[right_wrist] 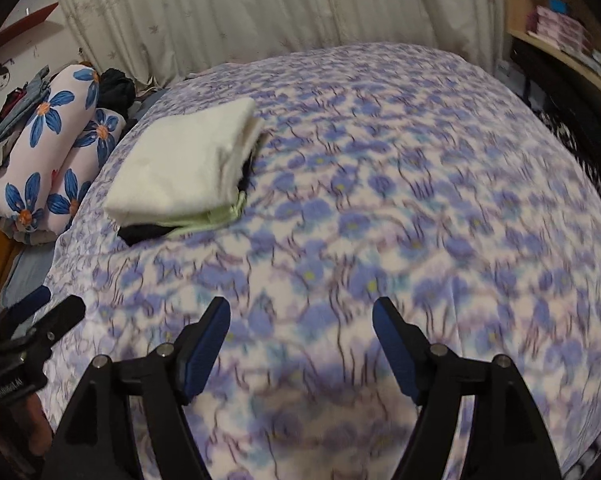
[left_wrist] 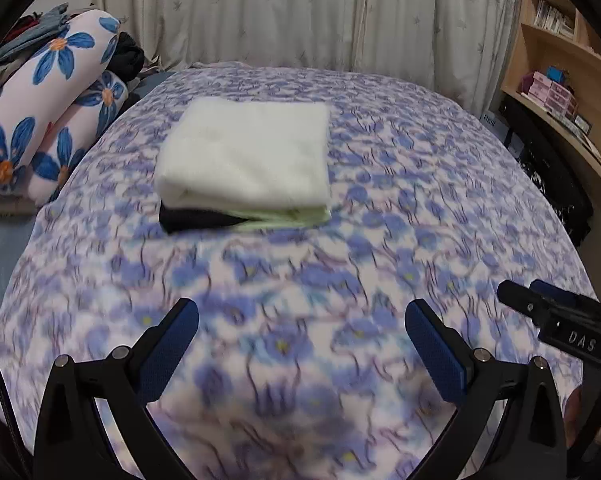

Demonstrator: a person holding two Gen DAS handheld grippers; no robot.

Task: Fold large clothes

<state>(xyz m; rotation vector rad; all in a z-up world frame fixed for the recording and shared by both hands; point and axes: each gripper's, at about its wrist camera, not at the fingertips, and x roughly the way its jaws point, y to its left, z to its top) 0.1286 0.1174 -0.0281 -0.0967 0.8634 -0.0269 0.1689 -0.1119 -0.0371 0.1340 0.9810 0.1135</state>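
Observation:
A folded cream-white garment [left_wrist: 244,156] [right_wrist: 184,168] lies on the bed on top of a pale green piece [left_wrist: 292,218] [right_wrist: 216,216] and a black piece [left_wrist: 196,220] [right_wrist: 144,232]. The stack sits toward the far left of the blue-flowered bedspread [left_wrist: 400,208] [right_wrist: 400,200]. My left gripper [left_wrist: 302,320] hangs open over the near part of the bedspread, nothing between its blue pads. My right gripper [right_wrist: 302,320] is open too, also above bare bedspread, well short of the stack. Each gripper shows at the edge of the other's view: the right gripper [left_wrist: 548,312], the left gripper [right_wrist: 40,320].
Two rolled quilts with big blue flowers [left_wrist: 48,108] [right_wrist: 56,148] lie left of the bed, loose dark clothes [left_wrist: 128,56] piled behind them. Cream curtains [left_wrist: 300,12] hang at the back. A wooden shelf unit [left_wrist: 560,60] with boxes stands on the right.

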